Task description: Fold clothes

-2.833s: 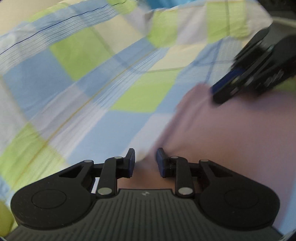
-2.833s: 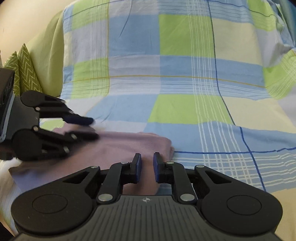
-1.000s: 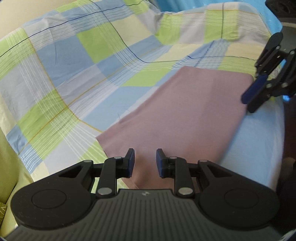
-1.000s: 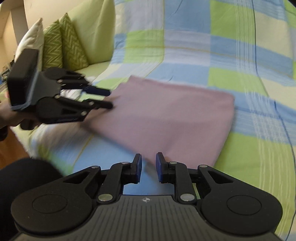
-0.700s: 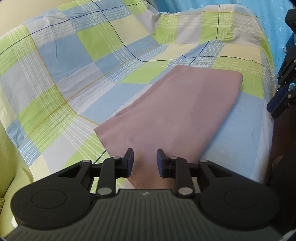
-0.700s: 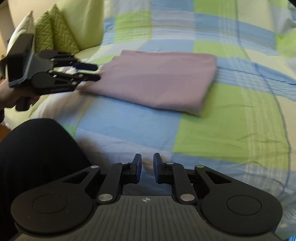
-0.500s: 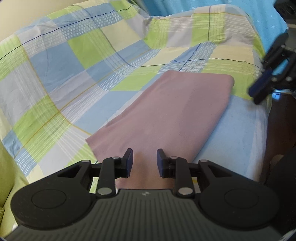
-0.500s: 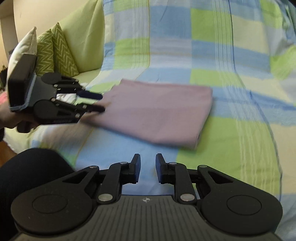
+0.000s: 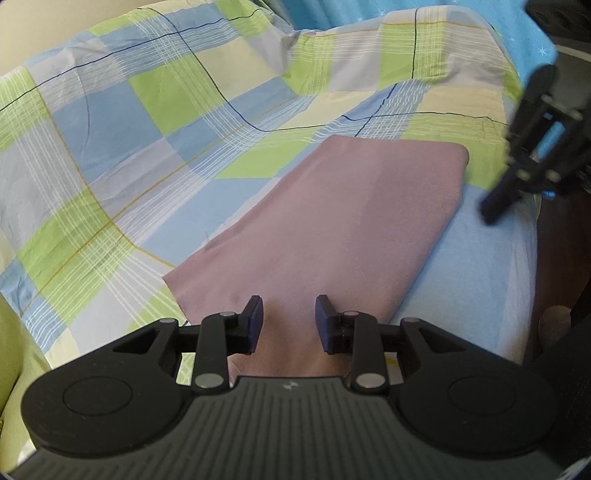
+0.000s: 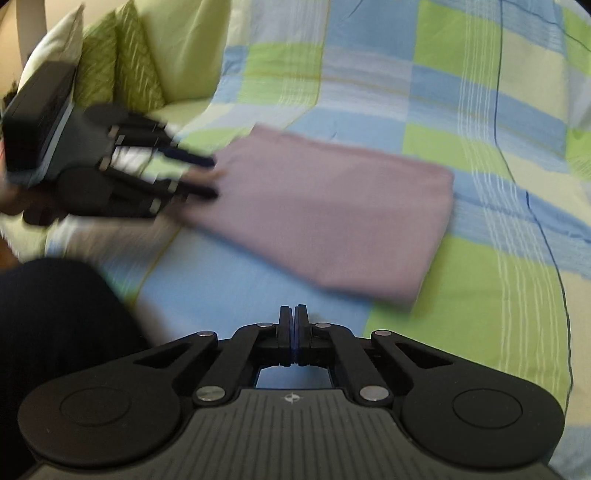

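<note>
A mauve garment (image 9: 332, 229) lies folded into a flat rectangle on the checked bedsheet (image 9: 110, 147); the right wrist view shows the same garment (image 10: 325, 210). My left gripper (image 9: 289, 328) hovers over its near short end, open, with nothing between its fingers. My right gripper (image 10: 294, 325) is shut and empty, held above the blue patch of sheet in front of the garment's long edge. From the left wrist view the right gripper (image 9: 524, 173) appears off the garment's far right corner. In the right wrist view the left gripper (image 10: 207, 177) is blurred at the garment's left end.
Green cushions (image 10: 122, 70) and a pale one lean at the head of the bed. A blue curtain (image 9: 461, 14) hangs beyond the bed's far side. A person's dark-clothed leg (image 10: 55, 332) is close at the bed edge, bottom left in the right wrist view.
Both grippers have drawn back from the folded garment, which lies still. My right gripper, slightly open half a second ago, has closed. My left gripper stays open.
</note>
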The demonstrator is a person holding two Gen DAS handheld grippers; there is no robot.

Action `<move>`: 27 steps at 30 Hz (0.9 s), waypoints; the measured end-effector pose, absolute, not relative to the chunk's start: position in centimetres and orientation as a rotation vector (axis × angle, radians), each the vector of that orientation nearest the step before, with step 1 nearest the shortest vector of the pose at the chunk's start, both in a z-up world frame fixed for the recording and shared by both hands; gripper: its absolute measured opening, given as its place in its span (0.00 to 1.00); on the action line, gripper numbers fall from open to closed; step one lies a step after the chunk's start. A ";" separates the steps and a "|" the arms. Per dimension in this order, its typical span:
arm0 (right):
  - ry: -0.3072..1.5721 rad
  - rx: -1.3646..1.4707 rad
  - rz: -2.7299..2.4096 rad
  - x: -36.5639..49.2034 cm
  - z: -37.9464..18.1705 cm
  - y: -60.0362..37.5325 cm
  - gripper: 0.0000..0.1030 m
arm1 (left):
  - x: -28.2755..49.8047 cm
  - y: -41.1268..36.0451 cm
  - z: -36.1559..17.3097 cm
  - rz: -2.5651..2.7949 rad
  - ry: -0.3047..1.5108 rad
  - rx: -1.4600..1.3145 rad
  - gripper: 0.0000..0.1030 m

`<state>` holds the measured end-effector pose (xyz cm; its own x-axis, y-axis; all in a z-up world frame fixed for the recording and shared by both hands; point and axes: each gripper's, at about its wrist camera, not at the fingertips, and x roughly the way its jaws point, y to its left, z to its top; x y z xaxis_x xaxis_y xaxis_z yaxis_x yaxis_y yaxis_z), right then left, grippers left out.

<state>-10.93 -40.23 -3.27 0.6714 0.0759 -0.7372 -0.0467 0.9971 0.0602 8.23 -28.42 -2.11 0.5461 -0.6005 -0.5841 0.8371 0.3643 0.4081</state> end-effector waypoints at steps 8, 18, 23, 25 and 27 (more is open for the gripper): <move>0.954 0.019 0.019 -14.4 -4.9 -39.0 0.16 | 7.7 -27.5 -1.8 -0.950 0.367 0.746 0.26; 0.741 -0.201 -0.073 -9.9 -3.4 -39.4 0.16 | 7.5 -27.6 -1.6 -0.943 0.364 0.751 0.29; 0.726 -0.290 -0.076 -8.1 -4.8 -38.7 0.16 | 7.8 -27.5 -1.9 -0.944 0.367 0.748 0.30; 0.719 -0.291 -0.076 -8.0 -4.8 -38.6 0.05 | 7.8 -27.5 -2.0 -0.946 0.365 0.748 0.30; 0.729 -0.270 -0.057 -7.9 -4.7 -38.5 0.00 | 7.9 -27.5 -2.0 -0.949 0.361 0.749 0.30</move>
<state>-7.92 -38.51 -4.69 0.7456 -0.1454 -0.6503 -0.0421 0.9637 -0.2637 7.93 -27.51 -1.97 0.5497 -0.5981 -0.5831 0.8345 0.3614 0.4160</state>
